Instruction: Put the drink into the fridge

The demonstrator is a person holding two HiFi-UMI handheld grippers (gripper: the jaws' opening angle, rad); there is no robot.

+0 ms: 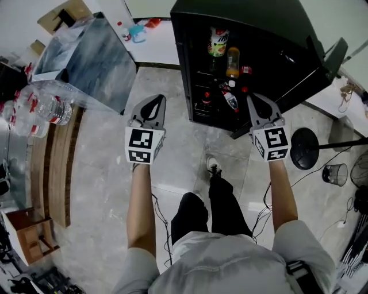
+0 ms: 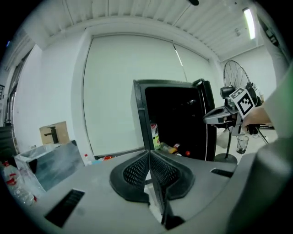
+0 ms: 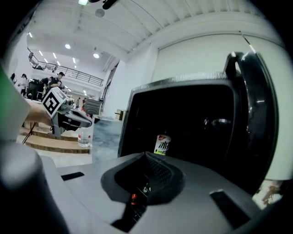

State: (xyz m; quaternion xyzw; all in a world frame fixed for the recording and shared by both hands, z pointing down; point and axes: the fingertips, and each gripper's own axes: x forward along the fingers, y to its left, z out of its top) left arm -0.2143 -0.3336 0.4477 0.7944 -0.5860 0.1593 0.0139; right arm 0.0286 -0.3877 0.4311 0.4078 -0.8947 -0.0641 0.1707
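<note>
head view: both arms stretch forward; left gripper (image 1: 153,101) and right gripper (image 1: 253,100) closed, empty; can (image 1: 218,41) ahead in fridge (image 1: 259,23), label unreadable.

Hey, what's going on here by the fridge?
A person stands facing the open black fridge, a gripper in each hand. The left gripper and right gripper are both shut and hold nothing. Drinks already sit inside, among them a white can and an orange bottle. Water bottles wait at the person's left.
</note>
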